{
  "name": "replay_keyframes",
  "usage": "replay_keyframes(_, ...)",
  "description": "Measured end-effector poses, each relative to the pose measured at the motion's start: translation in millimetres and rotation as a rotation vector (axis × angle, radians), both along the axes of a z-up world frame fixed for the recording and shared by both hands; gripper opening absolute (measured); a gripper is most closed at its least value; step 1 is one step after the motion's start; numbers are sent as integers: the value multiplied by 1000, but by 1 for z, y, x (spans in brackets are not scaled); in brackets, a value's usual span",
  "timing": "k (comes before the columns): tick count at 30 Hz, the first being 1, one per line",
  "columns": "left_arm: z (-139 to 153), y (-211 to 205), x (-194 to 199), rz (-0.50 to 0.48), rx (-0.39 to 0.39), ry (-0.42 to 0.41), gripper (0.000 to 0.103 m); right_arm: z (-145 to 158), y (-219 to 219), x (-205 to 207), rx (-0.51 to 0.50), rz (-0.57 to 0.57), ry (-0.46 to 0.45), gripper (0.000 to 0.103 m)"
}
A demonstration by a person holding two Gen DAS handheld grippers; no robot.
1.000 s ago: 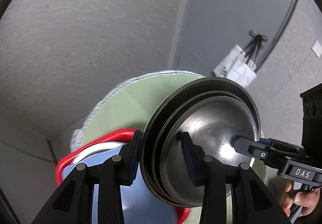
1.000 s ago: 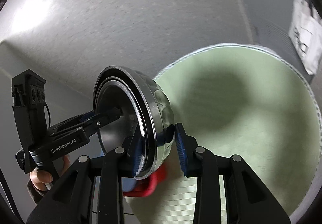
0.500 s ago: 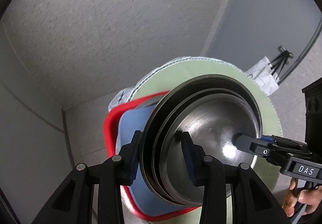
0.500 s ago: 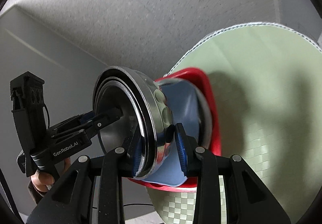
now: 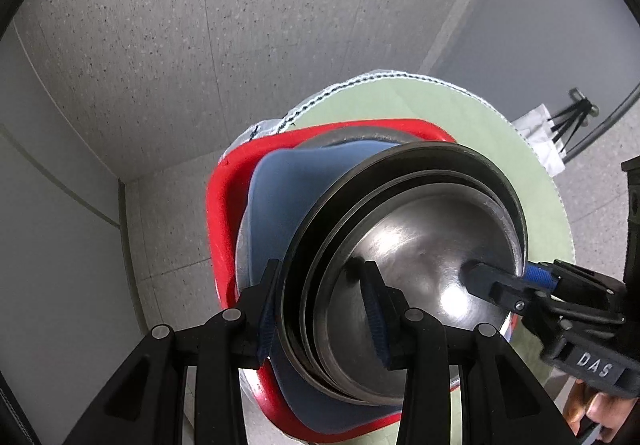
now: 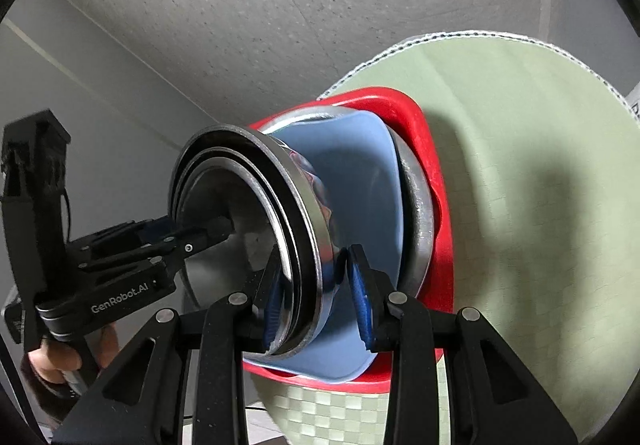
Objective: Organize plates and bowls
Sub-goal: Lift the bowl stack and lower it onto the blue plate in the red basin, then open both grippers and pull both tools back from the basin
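A stack of nested steel bowls [image 5: 416, 245] [image 6: 256, 213] is held by both grippers at opposite rims. My left gripper [image 5: 322, 317] is shut on the near rim, one finger inside the bowl. My right gripper [image 6: 316, 301] is shut on the other rim; it shows in the left wrist view [image 5: 516, 293]. The bowls hang just over a pile: a blue plate [image 5: 288, 189] [image 6: 360, 173], a steel plate [image 6: 420, 205], a red square plate [image 5: 224, 205] [image 6: 416, 117]. Whether the bowls touch the blue plate I cannot tell.
The pile rests on a round table with a pale green checked cloth [image 6: 540, 205] [image 5: 532, 181]. Grey speckled floor [image 5: 160, 45] lies all around. A white bag and a black tripod [image 5: 560, 129] stand beside a grey wall.
Both grippers have carried the bowl stack across the table until it is over the red, steel and blue plates. The grip on the bowls has not changed.
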State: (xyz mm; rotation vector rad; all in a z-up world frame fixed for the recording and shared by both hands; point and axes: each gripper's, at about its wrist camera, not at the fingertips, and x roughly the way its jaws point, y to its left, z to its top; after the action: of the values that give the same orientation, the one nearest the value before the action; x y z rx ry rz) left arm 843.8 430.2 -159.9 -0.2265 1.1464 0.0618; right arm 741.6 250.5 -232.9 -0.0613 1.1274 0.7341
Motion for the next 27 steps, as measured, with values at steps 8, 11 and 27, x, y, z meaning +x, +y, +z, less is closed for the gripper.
replay_keyframes(8, -18, 2, 14, 15, -6, -16, 42, -6, 1, -3, -29, -8, -29, 47)
replay_keyframes(11, -19, -1, 12, 11, -14, -31, 54, -2, 0, -7, -15, -14, -48, 62)
replay_keyframes(27, 53, -87, -117, 77, 169, -337, 95, 81, -134, -117, 85, -153, -337, 77)
